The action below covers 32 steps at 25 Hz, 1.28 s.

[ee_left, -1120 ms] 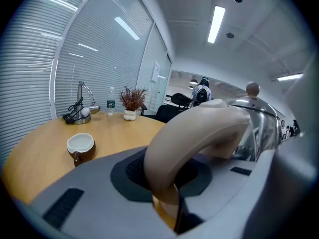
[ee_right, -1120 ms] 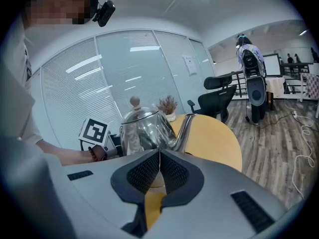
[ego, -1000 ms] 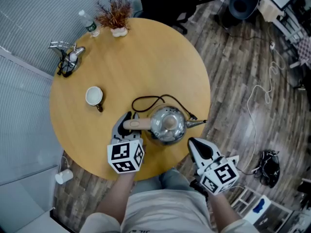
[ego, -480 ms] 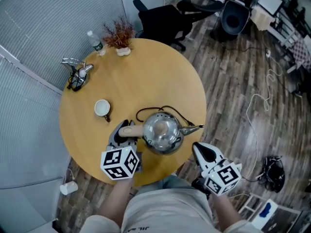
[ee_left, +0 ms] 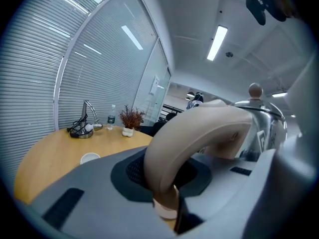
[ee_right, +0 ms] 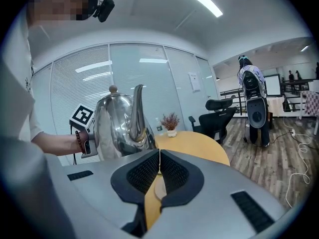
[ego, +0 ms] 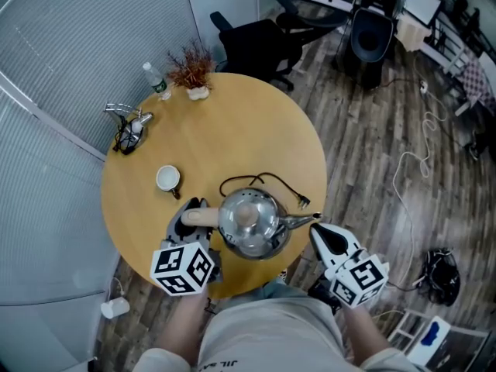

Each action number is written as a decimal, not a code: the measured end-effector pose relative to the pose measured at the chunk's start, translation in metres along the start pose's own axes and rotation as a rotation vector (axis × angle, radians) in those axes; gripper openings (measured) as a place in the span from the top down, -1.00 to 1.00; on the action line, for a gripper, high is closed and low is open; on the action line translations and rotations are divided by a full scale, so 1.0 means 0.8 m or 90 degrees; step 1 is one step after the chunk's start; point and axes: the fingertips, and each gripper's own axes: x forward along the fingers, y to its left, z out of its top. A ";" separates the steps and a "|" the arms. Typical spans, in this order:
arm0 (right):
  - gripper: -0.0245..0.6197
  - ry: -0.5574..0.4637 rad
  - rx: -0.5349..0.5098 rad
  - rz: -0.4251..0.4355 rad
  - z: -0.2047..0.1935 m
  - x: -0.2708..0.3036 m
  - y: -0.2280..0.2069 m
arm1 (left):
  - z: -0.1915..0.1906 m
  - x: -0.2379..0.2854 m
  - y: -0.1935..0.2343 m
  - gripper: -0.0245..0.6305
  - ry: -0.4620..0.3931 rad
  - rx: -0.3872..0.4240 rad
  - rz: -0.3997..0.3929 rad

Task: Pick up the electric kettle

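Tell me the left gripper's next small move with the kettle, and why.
Probably raise the electric kettle a little, straight up and level: the left gripper is shut on its beige handle, and its spout sits close to the shut, empty right gripper.

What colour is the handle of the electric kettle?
The handle is plain pale beige, with no pattern. The left gripper view shows it best.

On the round wooden table (ego: 256,130), a white cup (ego: 168,179) sits left of centre. A water bottle (ego: 156,80) and a dried plant (ego: 191,72) stand at upper left. A black office chair (ego: 260,41) is at top centre.
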 end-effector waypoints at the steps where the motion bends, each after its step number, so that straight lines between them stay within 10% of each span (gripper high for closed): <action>1: 0.82 -0.002 -0.001 -0.001 0.002 -0.002 0.001 | 0.000 -0.004 -0.001 0.71 0.001 0.002 -0.001; 32: 0.82 -0.002 -0.006 -0.009 -0.015 -0.016 0.014 | -0.009 -0.039 0.004 0.70 -0.008 0.006 0.011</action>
